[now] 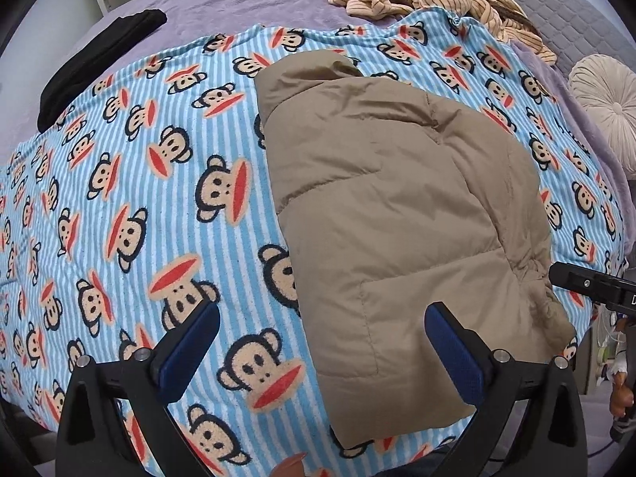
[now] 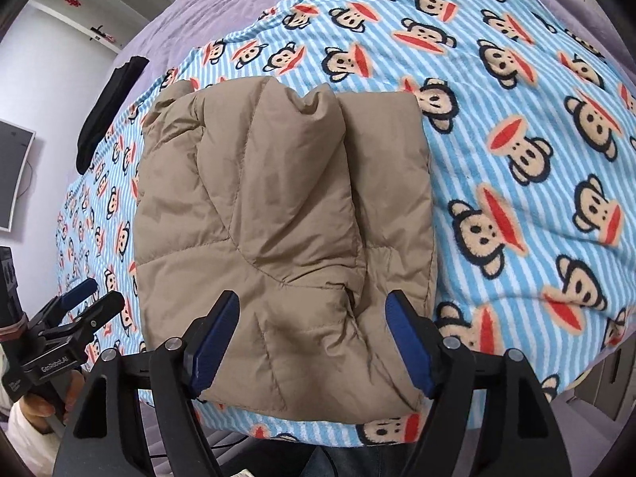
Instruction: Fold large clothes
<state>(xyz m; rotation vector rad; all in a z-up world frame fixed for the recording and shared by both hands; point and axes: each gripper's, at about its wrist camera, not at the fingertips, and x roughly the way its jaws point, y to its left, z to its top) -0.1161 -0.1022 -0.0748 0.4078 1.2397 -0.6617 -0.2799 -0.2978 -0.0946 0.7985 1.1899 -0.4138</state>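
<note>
With jacket (image 2: 278, 218) already folded narrow, both claws wide, empty: left claw (image 1: 322, 338), right claw (image 2: 312, 330). Next: grip near hem, fold toward collar.

I see left gripper (image 1: 322, 342) jaws spread, holding nothing | tan jacket (image 1: 401, 218) folded on monkey-print blanket (image 1: 139, 198) | right gripper (image 1: 588, 284) at jacket's right edge

Lighting: bright, even, diffuse; source not visible. Shadows: soft only, in the folds of the tan jacket (image 2: 278, 214) and beneath its near edge. Glare: none; pale wall (image 2: 51, 79) at far left slightly washed out. Focus: sharp at centre, mild softness toward the rims. Distortion: strong fisheye bulge; striped blanket (image 1: 119, 183) curves outward; black vignette fills the corners in both views.
</note>
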